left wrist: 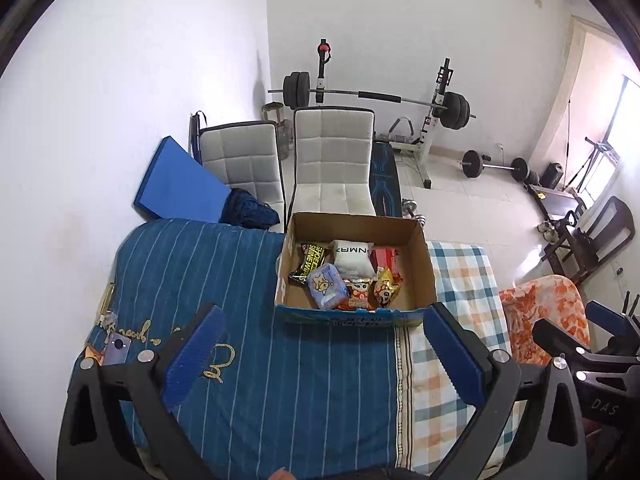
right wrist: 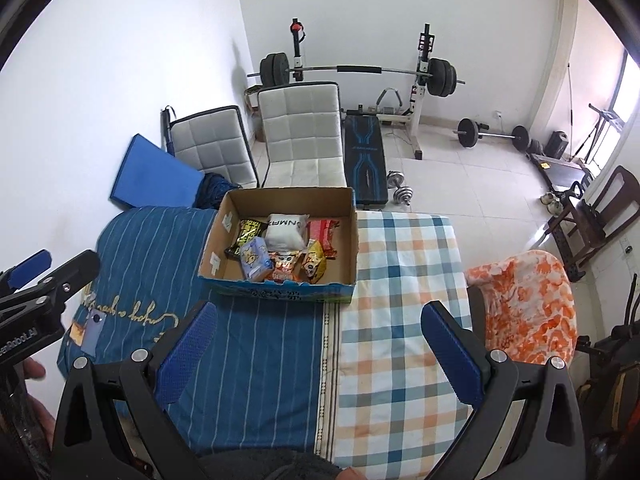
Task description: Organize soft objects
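Striped blue cloth (left wrist: 280,360), weights room.

bed (right wrist: 392,320): striped blue and plaid covers; cardboard box (right wrist: 280,284), phone (right wrist: 93,326) on top.

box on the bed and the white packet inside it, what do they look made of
The box looks like corrugated cardboard: matte brown inner walls, raw cut edges, printed blue outer face. The white packet seems a soft plastic-film pouch, puffy and creased with a faint sheen, though non-woven wrap can't be ruled out.
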`<state>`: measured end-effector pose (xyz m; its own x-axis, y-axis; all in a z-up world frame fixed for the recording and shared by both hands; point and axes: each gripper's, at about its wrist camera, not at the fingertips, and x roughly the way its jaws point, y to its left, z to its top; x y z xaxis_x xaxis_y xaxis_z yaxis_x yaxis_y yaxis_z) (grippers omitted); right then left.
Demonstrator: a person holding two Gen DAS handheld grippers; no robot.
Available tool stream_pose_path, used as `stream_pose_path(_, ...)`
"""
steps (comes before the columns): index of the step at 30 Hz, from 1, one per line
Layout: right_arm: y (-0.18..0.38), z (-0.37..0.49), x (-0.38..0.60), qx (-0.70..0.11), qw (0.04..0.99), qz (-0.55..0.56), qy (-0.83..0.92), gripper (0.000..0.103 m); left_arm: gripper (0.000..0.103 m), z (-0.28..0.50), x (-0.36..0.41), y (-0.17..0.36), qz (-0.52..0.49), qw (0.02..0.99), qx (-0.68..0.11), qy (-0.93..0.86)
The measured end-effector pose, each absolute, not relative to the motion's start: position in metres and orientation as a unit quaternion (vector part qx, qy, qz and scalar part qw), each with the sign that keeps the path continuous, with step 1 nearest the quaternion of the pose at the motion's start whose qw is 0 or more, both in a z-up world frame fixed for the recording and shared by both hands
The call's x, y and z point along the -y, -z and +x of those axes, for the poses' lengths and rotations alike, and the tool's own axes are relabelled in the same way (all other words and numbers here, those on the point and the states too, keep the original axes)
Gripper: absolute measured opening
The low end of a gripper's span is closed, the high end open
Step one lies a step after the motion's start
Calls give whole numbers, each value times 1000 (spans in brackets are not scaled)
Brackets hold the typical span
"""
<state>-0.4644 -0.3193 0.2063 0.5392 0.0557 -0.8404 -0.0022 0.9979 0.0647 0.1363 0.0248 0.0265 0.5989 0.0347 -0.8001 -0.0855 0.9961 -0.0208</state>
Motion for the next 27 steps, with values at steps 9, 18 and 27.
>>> stream_pose_path(9,-193,-449,328,-482,875,33,1,103,103,144,-25,-19,-24,894,-446,-45)
stream_pose_path(18,-194,-447,325,-471,882,22,0,103,103,148,-24,-14,-24,891,-451,-49)
stream_pose_path(27,-200,-448,318,-462,887,16,-1,103,103,149,-26,-12,-24,891,-451,-52)
